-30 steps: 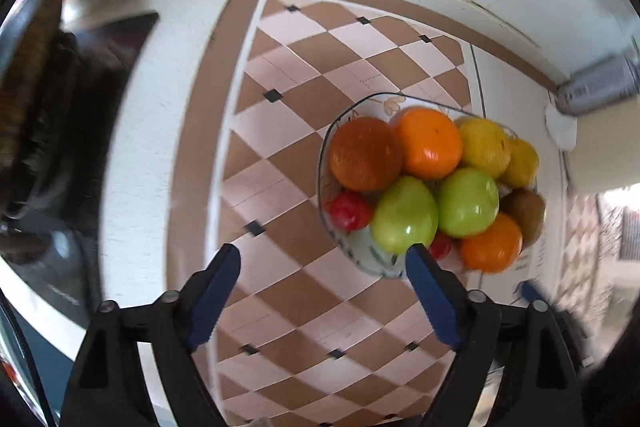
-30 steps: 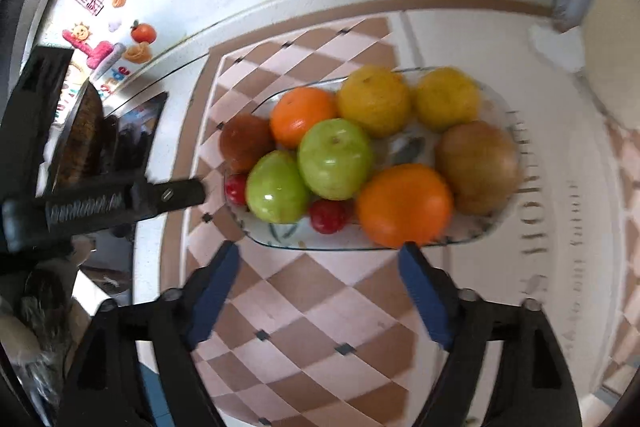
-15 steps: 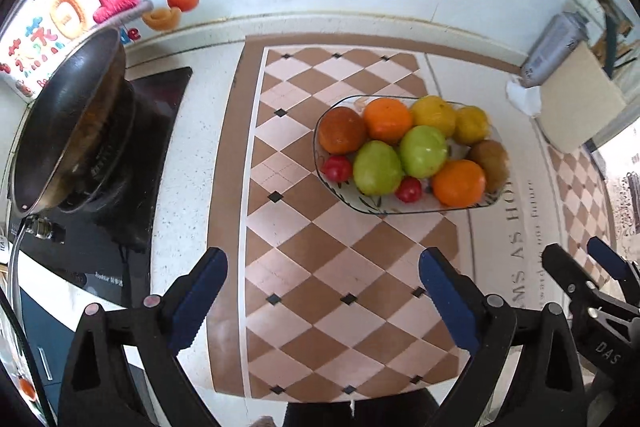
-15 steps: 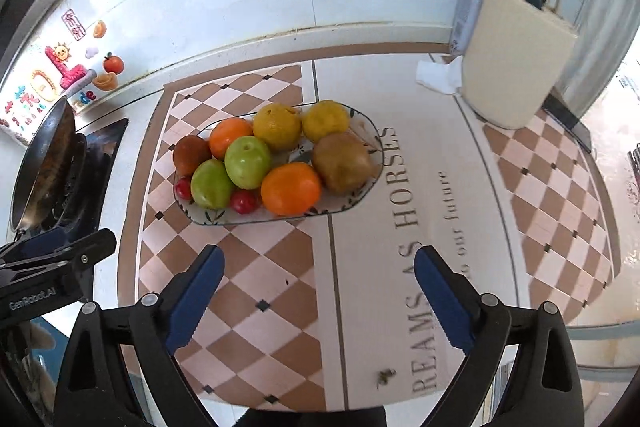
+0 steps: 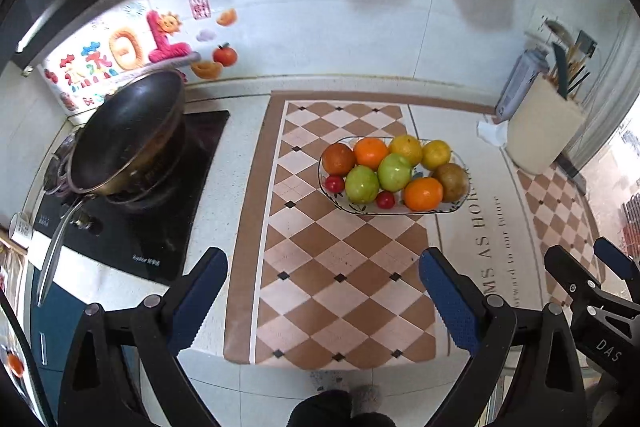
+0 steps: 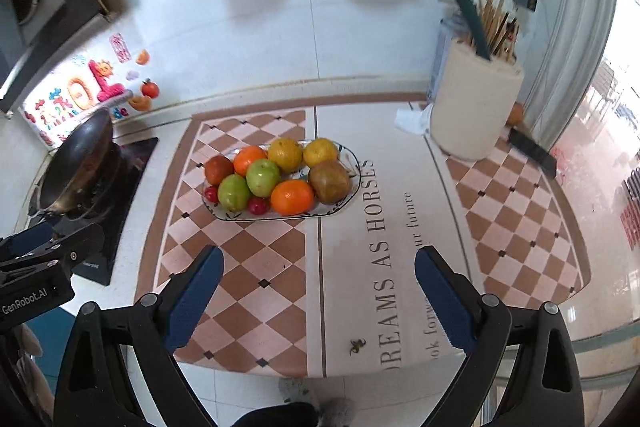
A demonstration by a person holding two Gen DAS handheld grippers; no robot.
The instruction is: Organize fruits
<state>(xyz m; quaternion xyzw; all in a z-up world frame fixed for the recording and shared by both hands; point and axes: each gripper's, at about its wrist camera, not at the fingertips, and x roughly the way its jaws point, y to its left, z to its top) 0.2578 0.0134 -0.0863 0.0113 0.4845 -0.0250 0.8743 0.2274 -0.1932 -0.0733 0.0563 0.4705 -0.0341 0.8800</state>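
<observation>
- Centrally, the fruit plate (image 5: 454, 209) (image 6: 224, 213) sits on a checkered mat (image 5: 340, 267) (image 6: 248, 259) and carries oranges, two green apples (image 5: 362, 183) (image 6: 234, 192), yellow citrus, a brown pear-like fruit (image 5: 452, 175) (image 6: 330, 181) and small red fruits.
- One orange (image 5: 423, 193) (image 6: 292, 197) lies at the plate's near edge, touching the brown fruit.
- Printed lettering runs along the mat's plain middle strip, which the plate's right end overlaps.
- Left of the mat, a dark wok (image 5: 128, 135) (image 6: 78, 159) rests on a black cooktop (image 5: 160, 219).
- Right of the mat, a cream utensil holder (image 5: 540, 131) (image 6: 474, 111) stands by the white tiled wall, with a crumpled tissue (image 5: 490, 133) (image 6: 412, 119) just beside it.
- Colourful stickers (image 5: 132, 47) (image 6: 80, 95) dot the wall behind the wok.
- Both the left gripper (image 5: 322, 287) and the right gripper (image 6: 318, 275) hover near the counter's front edge, well apart from the plate, jaws spread wide and holding nothing.
</observation>
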